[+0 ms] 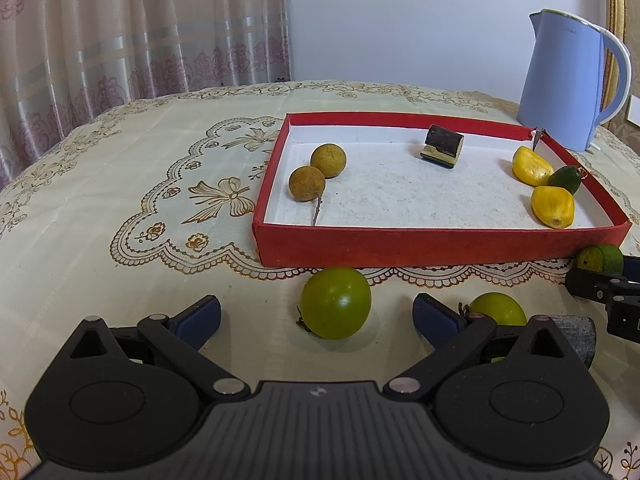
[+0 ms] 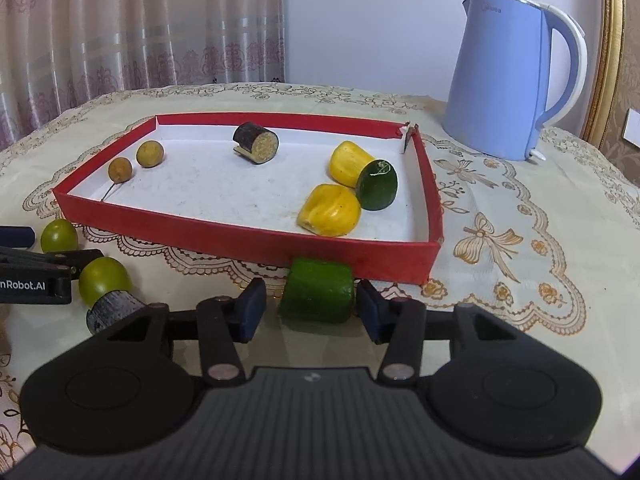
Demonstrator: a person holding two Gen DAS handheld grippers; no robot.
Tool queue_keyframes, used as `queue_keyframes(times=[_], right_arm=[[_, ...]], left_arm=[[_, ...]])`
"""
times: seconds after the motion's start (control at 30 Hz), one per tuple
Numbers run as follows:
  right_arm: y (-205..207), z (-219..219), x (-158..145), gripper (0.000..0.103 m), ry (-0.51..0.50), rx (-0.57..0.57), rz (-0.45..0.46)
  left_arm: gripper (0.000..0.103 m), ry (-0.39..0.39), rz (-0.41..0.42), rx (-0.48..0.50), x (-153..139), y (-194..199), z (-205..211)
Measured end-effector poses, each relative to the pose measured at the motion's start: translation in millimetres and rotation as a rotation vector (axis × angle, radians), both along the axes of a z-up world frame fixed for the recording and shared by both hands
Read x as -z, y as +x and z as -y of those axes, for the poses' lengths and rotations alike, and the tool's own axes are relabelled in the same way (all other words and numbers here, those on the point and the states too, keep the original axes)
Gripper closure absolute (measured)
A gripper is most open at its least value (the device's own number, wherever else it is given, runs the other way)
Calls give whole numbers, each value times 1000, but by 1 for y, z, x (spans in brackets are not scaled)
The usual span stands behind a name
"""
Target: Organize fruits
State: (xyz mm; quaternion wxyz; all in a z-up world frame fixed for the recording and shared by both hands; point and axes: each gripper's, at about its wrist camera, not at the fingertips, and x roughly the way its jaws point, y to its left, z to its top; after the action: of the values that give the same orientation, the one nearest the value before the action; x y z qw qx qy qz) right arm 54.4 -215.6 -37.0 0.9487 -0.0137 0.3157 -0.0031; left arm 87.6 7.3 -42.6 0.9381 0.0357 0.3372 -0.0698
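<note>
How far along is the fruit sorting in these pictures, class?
Done: six pieces lie in the red tray. In hand: the right gripper brackets a green cut piece, not yet clamped. Left: that piece, two round green fruits and a grey-skinned chunk remain on the tablecloth.

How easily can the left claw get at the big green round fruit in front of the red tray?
Probably yes. The left claw is open, and the big green round fruit lies between its fingers on bare cloth. The red tray stands behind it, not in the way.
</note>
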Motion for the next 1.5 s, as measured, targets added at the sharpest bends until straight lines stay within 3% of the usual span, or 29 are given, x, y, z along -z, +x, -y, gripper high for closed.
queue_keyframes(times=[0.03,0.07,0.1,0.17,0.37,0.73,0.8,0.97,1.1,1.33,1.5], right_arm=[[0,0,0,55,2,2,0],[0,0,0,48,-6,14,0],[0,0,0,26,-15,31,-5],[1,-4,0,0,-39,33,-12],[-3,-22,3,0,-160,-3,13],[3,-3,4,0,-41,21,-38],[3,3,4,0,-6,33,-43],[1,14,3,0,66,49,-19],[-1,12,2,0,60,43,-2],[-1,17,1,0,90,57,-7],[-3,17,0,0,86,65,7]], left_arm=[[0,-1,-1,3,0,0,0],[0,-2,-2,6,0,0,-1],[0,-3,-2,11,0,0,-1],[0,-5,-7,27,-1,-1,-2],[0,8,-5,59,-1,-5,-1],[1,-4,-9,64,-1,1,-2],[9,-6,3,63,-2,0,-4],[43,-19,29,66,-4,-4,-8],[71,-45,37,93,-6,-7,-12],[71,-111,35,130,-8,-13,-20],[71,-92,116,126,-27,-21,-22]])
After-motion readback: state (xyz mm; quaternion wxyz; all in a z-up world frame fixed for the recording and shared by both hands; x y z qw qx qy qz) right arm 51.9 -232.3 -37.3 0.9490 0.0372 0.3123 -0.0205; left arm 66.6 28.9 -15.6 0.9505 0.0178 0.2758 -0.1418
